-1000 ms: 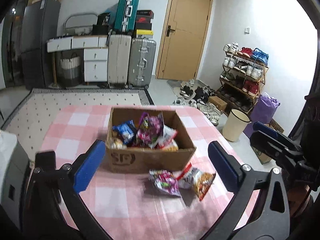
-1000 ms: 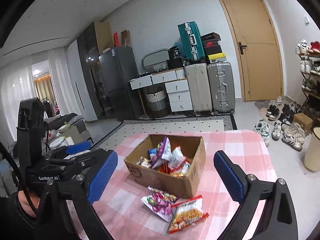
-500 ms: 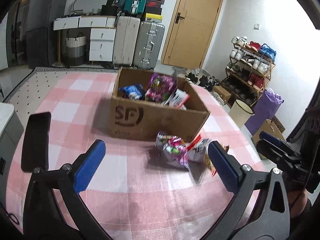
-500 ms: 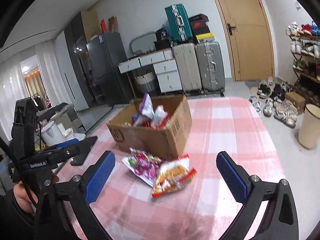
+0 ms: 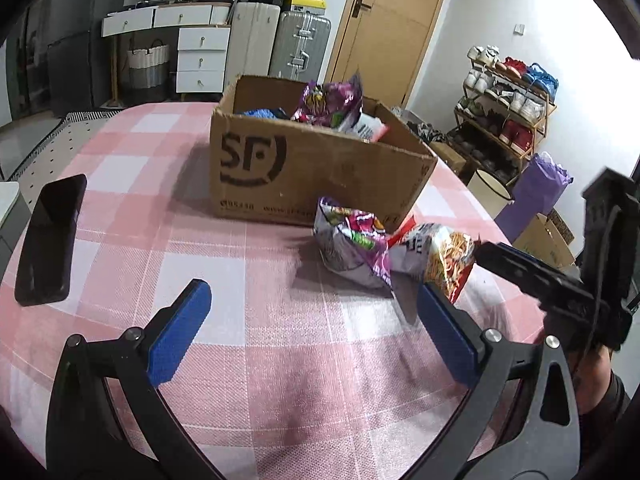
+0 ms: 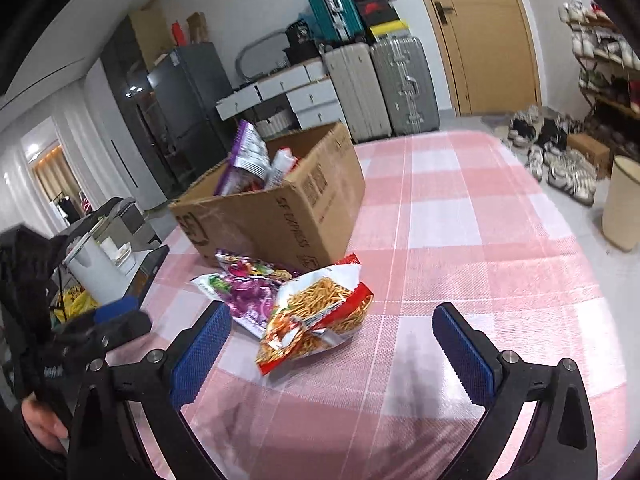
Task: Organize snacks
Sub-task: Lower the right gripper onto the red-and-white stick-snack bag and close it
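An open cardboard box (image 5: 312, 164) marked SF stands on the pink checked tablecloth (image 5: 224, 264) with several snack bags inside. It also shows in the right wrist view (image 6: 280, 212). In front of it lie a purple snack bag (image 5: 352, 244) (image 6: 248, 292) and a red bag of noodle sticks (image 5: 444, 260) (image 6: 316, 312), overlapping. My left gripper (image 5: 312, 328) is open and empty, low over the cloth just short of the bags. My right gripper (image 6: 332, 340) is open and empty, close to the red bag.
A black phone (image 5: 52, 240) lies on the cloth at the left. Beyond the table stand suitcases (image 5: 300, 44), white drawers (image 5: 200, 56), a wooden door (image 5: 384, 28), a shoe rack (image 5: 508, 108) and a bin (image 6: 624, 204). A white appliance (image 6: 96, 268) sits off the table's left edge.
Both grippers have come lower and closer to the two loose bags and the box. The bags and box have not moved. Both jaws stay open.
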Demonstrator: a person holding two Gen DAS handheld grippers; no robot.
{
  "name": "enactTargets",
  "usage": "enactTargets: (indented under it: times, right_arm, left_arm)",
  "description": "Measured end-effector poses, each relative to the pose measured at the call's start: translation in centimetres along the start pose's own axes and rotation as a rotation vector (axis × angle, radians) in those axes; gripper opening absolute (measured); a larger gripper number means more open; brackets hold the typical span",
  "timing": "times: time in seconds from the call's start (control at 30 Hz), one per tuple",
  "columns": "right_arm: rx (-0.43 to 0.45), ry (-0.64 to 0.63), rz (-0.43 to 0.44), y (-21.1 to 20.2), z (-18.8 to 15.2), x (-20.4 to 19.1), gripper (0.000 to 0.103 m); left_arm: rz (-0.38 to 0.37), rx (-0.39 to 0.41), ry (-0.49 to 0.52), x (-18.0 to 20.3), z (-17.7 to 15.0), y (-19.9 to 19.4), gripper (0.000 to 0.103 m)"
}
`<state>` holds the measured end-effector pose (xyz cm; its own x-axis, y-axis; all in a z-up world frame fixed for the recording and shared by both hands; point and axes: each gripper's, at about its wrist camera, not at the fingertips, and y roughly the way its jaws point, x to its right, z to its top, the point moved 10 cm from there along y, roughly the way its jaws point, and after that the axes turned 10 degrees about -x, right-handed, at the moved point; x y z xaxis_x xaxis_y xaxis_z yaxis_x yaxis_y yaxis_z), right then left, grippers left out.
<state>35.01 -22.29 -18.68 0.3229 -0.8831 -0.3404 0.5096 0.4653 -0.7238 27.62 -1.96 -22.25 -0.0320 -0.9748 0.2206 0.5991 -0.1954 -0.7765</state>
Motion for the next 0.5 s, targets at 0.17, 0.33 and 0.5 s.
enactTargets:
  times: [0.17,0.33,0.5]
  right_arm:
    - [-0.056,0.021,0.017,2.9,0.6,0.4,0.101]
    - [-0.084,0.023,0.028,4.5,0.8,0.1,0.099]
    - [-0.118,0.03,0.03,6.0,1.1,0.4,0.081]
  left_arm:
    - [-0.006,-0.018,0.001,0.1,-0.4,0.8,0.102]
    - [-0.008,-0.037,-0.009,-0.2,-0.8,1.5,0.102]
    - [-0.008,-0.048,-0.01,-0.2,-0.7,2.1,0.102]
